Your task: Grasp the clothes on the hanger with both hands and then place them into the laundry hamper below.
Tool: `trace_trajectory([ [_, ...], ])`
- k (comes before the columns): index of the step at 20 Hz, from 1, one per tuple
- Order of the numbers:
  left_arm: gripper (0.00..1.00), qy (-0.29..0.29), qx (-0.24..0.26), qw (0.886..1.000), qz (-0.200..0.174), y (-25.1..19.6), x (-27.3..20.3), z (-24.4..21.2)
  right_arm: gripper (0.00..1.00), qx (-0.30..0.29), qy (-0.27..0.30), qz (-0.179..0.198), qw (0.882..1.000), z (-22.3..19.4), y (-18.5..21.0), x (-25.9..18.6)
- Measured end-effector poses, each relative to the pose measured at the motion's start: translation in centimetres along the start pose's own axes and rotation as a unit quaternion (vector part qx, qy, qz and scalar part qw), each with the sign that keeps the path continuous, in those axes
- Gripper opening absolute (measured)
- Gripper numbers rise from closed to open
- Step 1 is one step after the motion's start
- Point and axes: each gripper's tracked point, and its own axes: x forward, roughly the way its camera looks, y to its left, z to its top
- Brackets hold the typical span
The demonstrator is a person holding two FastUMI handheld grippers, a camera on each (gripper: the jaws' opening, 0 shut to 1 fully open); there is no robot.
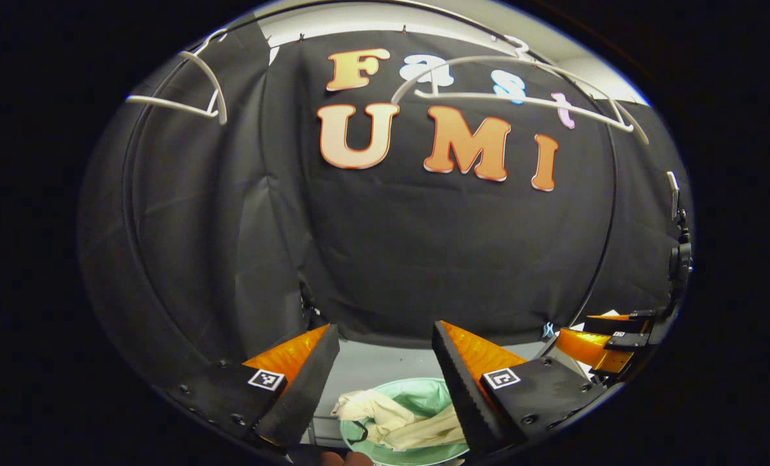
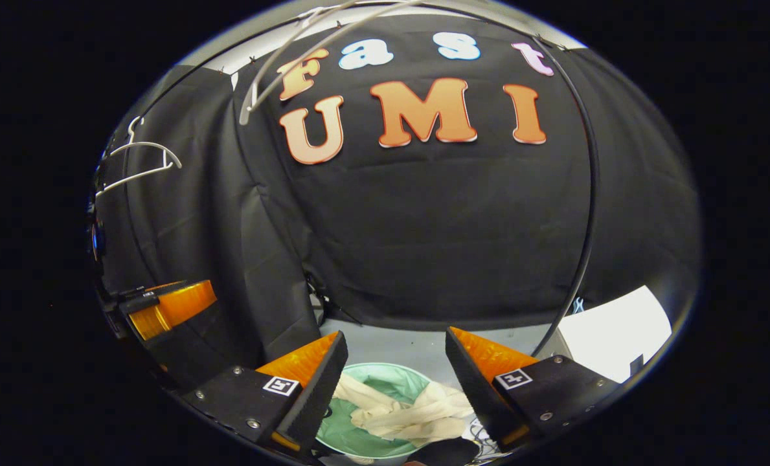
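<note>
step: drop done, by the look | cream crumpled cloth garment (image 1: pixel 394 417) lies in round pale-green laundry hamper (image 1: pixel 423 395), directly below both; left gripper (image 1: pixel 385 372) released, holding nothing; right gripper (image 2: pixel 394 375) released too | white wire hanger (image 1: pixel 520 97) bare overhead

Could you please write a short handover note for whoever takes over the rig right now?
Left claw: open, holding nothing, above the hamper.
Right claw: open, holding nothing, also above the hamper.
Clothes: cream garment lying bunched inside the green hamper.
Hangers: white, bare, hanging up high.
Done: clothes are off the hanger and in the hamper.
Left: apparently nothing but to draw both claws away.
</note>
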Motion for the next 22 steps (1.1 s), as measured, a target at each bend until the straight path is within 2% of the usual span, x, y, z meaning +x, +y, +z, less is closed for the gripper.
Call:
trace_trajectory([
  [4, 0.96, -0.050, -0.002, 0.999, -0.014, -1.5, -3.1, 5.6, 0.94, -0.008, -0.050, 0.008, 0.999, 5.1, 0.6, -4.0],
  [7, 0.95, -0.094, 0.007, 0.996, -0.009, -1.4, -5.5, 9.2, 0.94, -0.032, -0.093, 0.000, 0.995, 8.6, 0.2, -6.7],
  [9, 0.94, -0.114, 0.014, 0.993, -0.002, -0.9, -6.7, 10.1, 0.94, -0.042, -0.117, 0.001, 0.992, 10.4, 0.6, -8.1],
  [10, 0.93, -0.125, 0.016, 0.992, 0.002, -0.7, -7.3, 10.8, 1.00, -0.047, -0.128, 0.000, 0.991, 11.4, 0.8, -8.5],
  [13, 0.93, -0.158, 0.019, 0.987, 0.013, 0.8, -10.4, 13.1, 1.00, -0.053, -0.159, -0.007, 0.986, 13.8, 0.9, -10.2],
  [14, 0.93, -0.166, 0.019, 0.986, 0.013, 1.1, -11.0, 13.5, 0.94, -0.057, -0.168, -0.012, 0.984, 14.5, 0.8, -10.7],
  [15, 0.93, -0.172, 0.022, 0.985, 0.014, 1.3, -11.3, 14.0, 1.00, -0.060, -0.177, -0.017, 0.982, 15.2, 0.5, -11.1],
  [18, 0.93, -0.193, 0.021, 0.980, 0.036, 3.0, -11.8, 15.0, 1.00, -0.059, -0.205, -0.025, 0.977, 17.3, 0.3, -12.5],
  [19, 0.97, -0.199, 0.016, 0.979, 0.040, 3.2, -12.3, 15.1, 0.94, -0.056, -0.218, -0.025, 0.974, 17.9, 0.5, -13.2],
  [20, 0.97, -0.199, 0.015, 0.979, 0.042, 3.4, -12.3, 15.0, 1.00, -0.053, -0.216, -0.022, 0.975, 17.6, 0.7, -13.2],
  [21, 0.96, -0.200, 0.014, 0.979, 0.045, 3.5, -12.3, 14.9, 0.81, -0.049, -0.214, -0.018, 0.975, 17.5, 0.8, -13.2],
  [22, 0.96, -0.200, 0.014, 0.979, 0.046, 3.7, -12.3, 14.8, 1.00, -0.049, -0.213, -0.016, 0.976, 17.5, 0.8, -13.2],
])
